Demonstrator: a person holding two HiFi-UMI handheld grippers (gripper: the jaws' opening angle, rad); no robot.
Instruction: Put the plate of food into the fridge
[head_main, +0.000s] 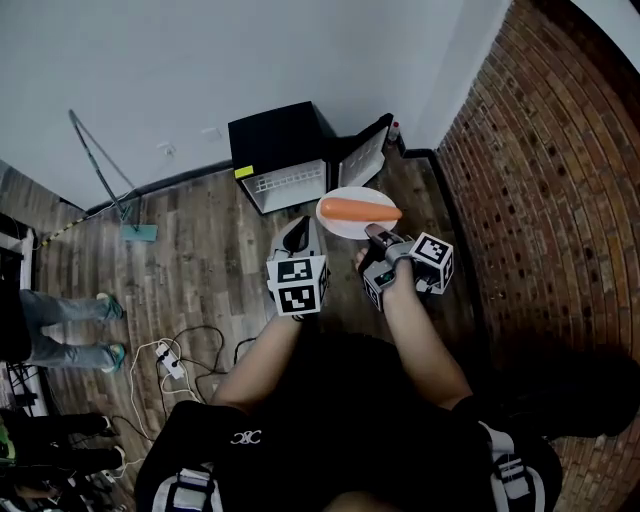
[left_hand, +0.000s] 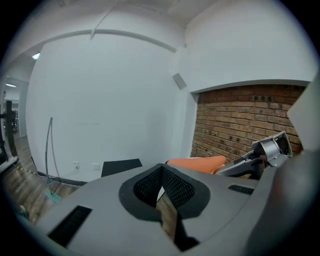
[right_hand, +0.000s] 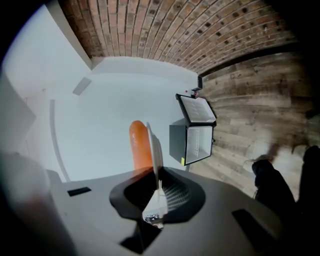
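Note:
A white plate (head_main: 347, 226) carrying a long orange piece of food (head_main: 358, 210) is held in the air in front of a small black fridge (head_main: 278, 150). The fridge door (head_main: 366, 155) stands open. My right gripper (head_main: 376, 236) is shut on the plate's near rim. In the right gripper view the plate (right_hand: 156, 150) shows edge-on between the pads, with the food (right_hand: 140, 145) to its left and the open fridge (right_hand: 192, 140) beyond. My left gripper (head_main: 298, 234) hangs just left of the plate, shut and holding nothing. Its own view shows the food (left_hand: 197, 163) and the right gripper (left_hand: 260, 155).
A brick wall (head_main: 550, 200) runs along the right and a white wall stands behind the fridge. A mop (head_main: 112, 188) leans at the back left. A power strip with cables (head_main: 170, 360) lies on the wooden floor, near a person's legs (head_main: 60, 325).

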